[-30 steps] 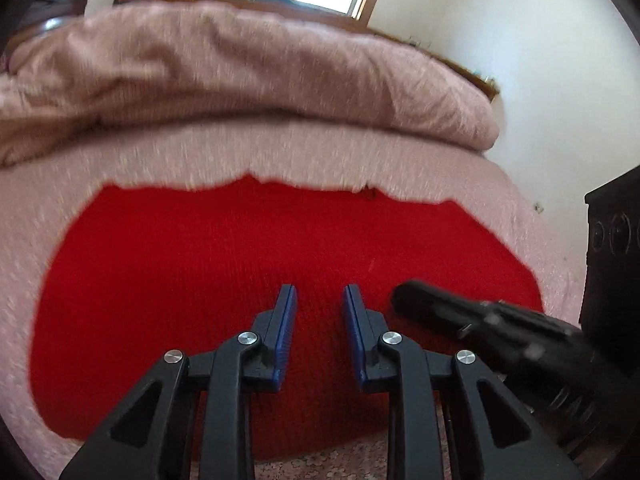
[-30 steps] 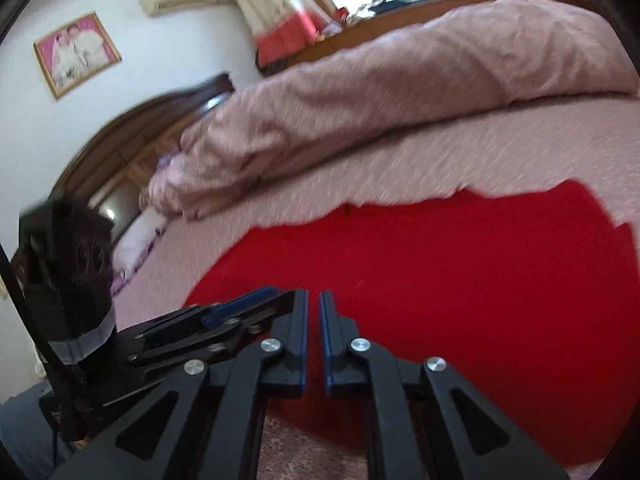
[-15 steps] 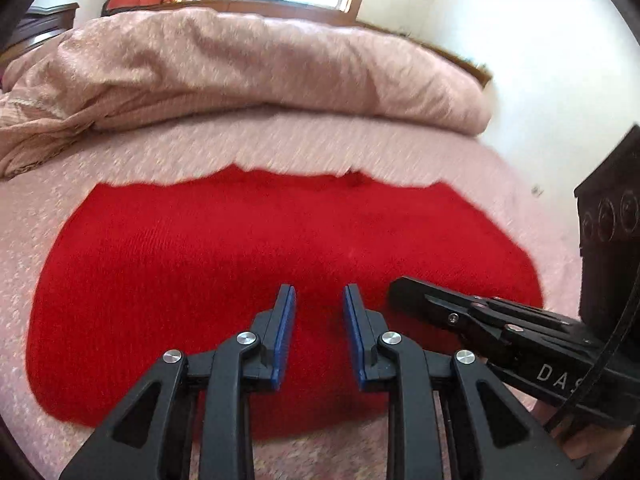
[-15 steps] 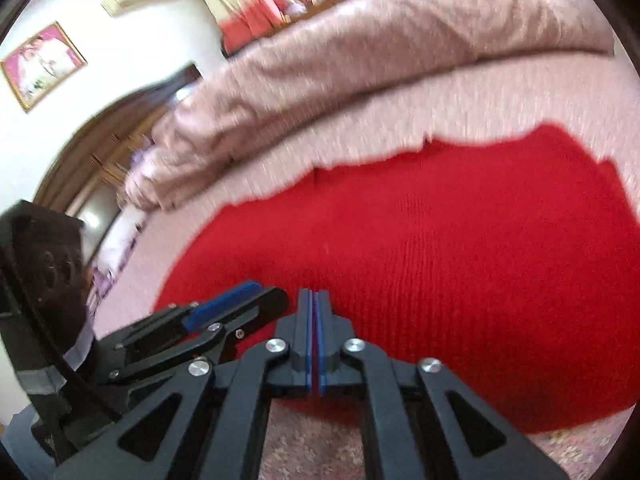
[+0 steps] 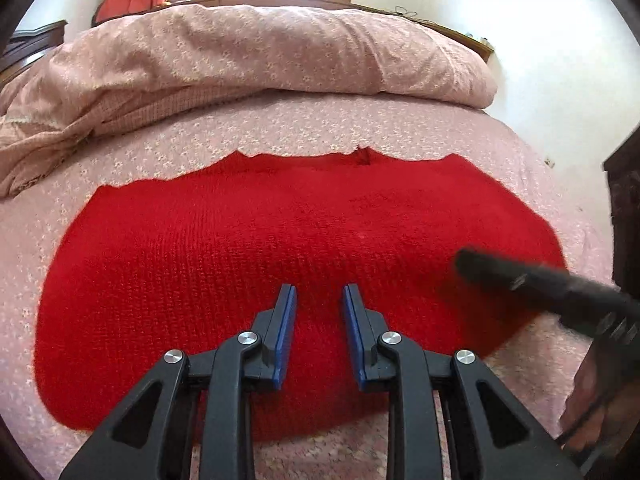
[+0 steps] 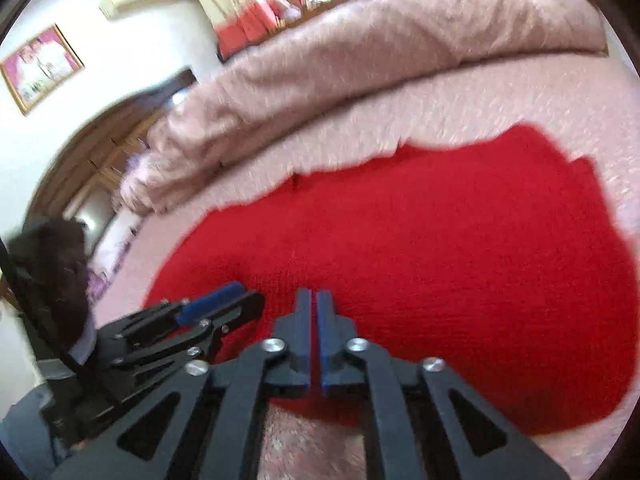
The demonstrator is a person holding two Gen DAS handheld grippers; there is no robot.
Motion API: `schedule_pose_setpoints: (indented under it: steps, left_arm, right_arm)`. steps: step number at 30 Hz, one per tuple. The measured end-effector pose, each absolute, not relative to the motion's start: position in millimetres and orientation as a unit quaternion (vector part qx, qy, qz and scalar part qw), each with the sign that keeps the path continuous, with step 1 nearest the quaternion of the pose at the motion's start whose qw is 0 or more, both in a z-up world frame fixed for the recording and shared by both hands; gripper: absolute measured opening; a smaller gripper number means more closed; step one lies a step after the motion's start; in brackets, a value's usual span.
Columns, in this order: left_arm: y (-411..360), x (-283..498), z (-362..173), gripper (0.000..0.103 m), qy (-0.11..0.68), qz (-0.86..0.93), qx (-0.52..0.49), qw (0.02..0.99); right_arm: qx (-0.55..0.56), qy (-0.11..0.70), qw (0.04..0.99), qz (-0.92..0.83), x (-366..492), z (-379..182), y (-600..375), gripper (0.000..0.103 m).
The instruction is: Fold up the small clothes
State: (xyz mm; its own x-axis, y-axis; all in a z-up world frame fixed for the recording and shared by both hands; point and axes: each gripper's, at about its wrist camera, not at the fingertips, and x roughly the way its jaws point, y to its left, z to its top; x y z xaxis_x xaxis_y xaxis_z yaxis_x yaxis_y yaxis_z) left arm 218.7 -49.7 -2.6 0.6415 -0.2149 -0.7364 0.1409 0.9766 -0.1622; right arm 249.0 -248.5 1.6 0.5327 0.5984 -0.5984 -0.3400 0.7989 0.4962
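A red knitted garment point(image 5: 280, 232) lies spread flat on the pink bed cover point(image 5: 320, 128). My left gripper point(image 5: 320, 292) hovers over its near middle, open by a small gap with nothing between the blue pads. In the right wrist view the garment point(image 6: 420, 240) fills the centre. My right gripper point(image 6: 314, 296) is over its near edge. Its jaws are opening from shut and show only a thin slit, with no cloth between them. The right gripper point(image 5: 520, 280) appears blurred at the right of the left wrist view. The left gripper point(image 6: 240, 300) sits low left in the right wrist view.
A rolled pink duvet point(image 5: 260, 48) lies across the back of the bed. A dark cabinet point(image 5: 624, 200) stands at the right edge. A wooden headboard point(image 6: 100, 140) and a framed picture point(image 6: 40, 64) are at the left. A person's hand point(image 5: 588, 412) holds the right gripper.
The right gripper's jaws closed fully, then parted to a thin slit, and it slid sideways away from the left gripper. The left gripper stayed over the garment with the same gap.
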Motion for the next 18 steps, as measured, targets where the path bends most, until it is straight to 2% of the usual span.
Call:
schedule_pose_setpoints:
  steps: [1,2,3,8,11,18]
  left_arm:
    - [-49.9,218.4,1.1,0.018,0.412,-0.107,-0.051,0.903]
    - [-50.4,217.8,6.1,0.018,0.411,-0.119,-0.058,0.902]
    - [-51.1,217.1,10.0,0.018,0.408,-0.123,-0.060,0.903]
    - [-57.4,223.0,13.9,0.018,0.402,-0.113,-0.069,0.906]
    - [-59.9,231.2,2.6,0.018,0.416,-0.120,-0.080,0.898]
    - [-66.5,237.0,-3.0,0.018,0.408,-0.128,-0.062,0.902]
  right_arm:
    - [0.159,0.392,0.867,0.265,246.9,5.5,-256.4,0.052]
    - [0.149,0.385,0.877,0.244,245.4,11.2,-271.0,0.071]
    - [0.141,0.379,0.884,0.232,245.6,14.9,-281.8,0.074]
    - [0.053,0.362,0.918,0.150,242.6,9.5,-337.0,0.074]
    - [0.127,0.429,0.876,0.181,257.5,-15.1,-368.5,0.074]
    - [0.276,0.440,0.817,0.249,276.2,-42.2,-401.8,0.085]
